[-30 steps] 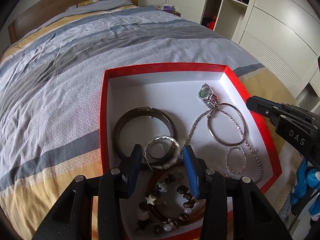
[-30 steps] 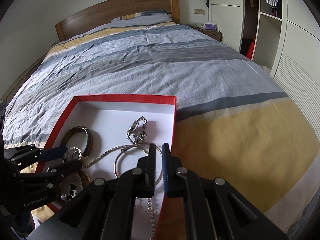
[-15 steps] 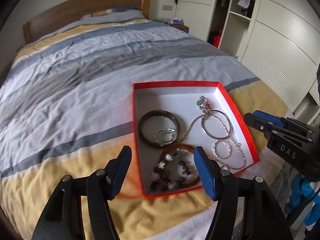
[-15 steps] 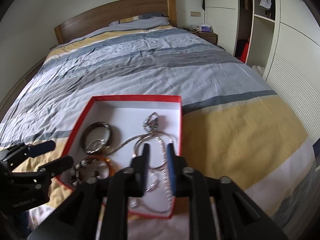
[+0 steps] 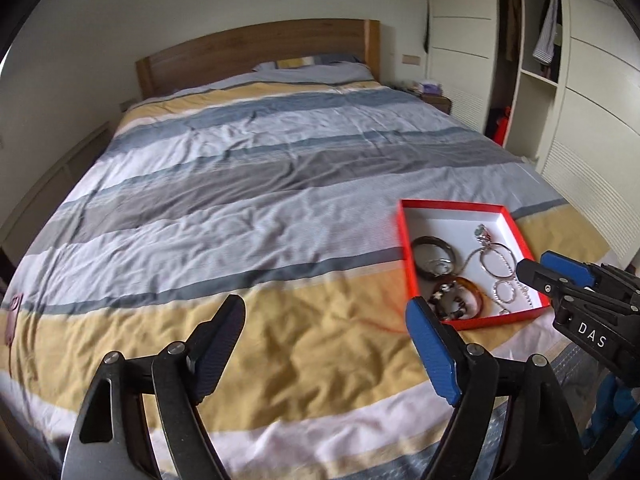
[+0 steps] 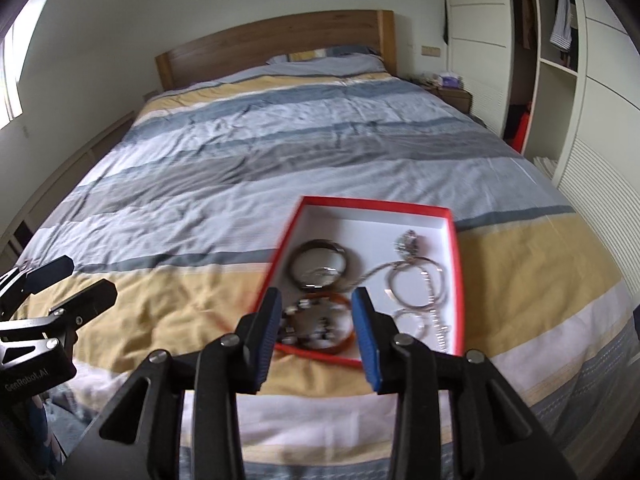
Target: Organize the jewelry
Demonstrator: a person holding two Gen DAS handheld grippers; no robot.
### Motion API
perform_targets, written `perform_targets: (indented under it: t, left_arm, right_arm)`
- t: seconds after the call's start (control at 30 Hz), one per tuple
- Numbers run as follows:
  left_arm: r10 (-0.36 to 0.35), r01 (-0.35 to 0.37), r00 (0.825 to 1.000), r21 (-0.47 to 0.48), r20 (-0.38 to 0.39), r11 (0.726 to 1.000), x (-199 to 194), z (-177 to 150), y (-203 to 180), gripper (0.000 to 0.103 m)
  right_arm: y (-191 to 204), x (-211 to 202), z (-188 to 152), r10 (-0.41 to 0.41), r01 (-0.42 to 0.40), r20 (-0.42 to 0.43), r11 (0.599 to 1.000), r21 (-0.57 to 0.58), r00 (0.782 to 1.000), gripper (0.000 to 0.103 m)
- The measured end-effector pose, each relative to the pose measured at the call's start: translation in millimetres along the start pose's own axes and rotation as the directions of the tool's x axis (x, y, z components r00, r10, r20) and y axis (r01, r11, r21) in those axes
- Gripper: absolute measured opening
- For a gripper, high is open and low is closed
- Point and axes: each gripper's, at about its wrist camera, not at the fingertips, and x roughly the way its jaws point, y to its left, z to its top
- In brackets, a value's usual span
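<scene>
Pulled both grippers back from the red box, up over the bed. Left gripper wide open, right gripper half open, both empty. Jewelry all inside; looks finished.

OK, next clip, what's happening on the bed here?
A person holds two tongs over a striped bed. Both the left tongs and right tongs are open and hold nothing. A red box near the foot of the bed holds the jewelry: a dark bangle, a bead bracelet, silver rings and a chain.
</scene>
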Motion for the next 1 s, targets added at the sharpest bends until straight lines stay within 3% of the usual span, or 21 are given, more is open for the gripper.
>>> perform_targets:
  t: [0.13, 0.57, 1.0]
  left_arm:
    - [0.047, -0.046, 0.998, -0.032, 0.033, 0.998, -32, -12, 24, 0.084]
    - [0.114, -0.097, 0.983, -0.117, 0.143, 0.988, -119, -42, 70, 0.092]
    - [0.156, -0.125, 0.963, -0.152, 0.219, 0.981, -163, -58, 80, 0.097]
  right_arm:
    - [26, -21, -5, 0.019, -0.018, 0.028, 1.000, -0.016, 0.999, 0.039]
    - [82, -85, -25, 0.018, -0.013, 0.106, 0.998, -0.055, 0.994, 0.051]
    - [95, -126, -33, 0.007, 0.004, 0.176, 0.998, -0.065, 0.984, 0.053]
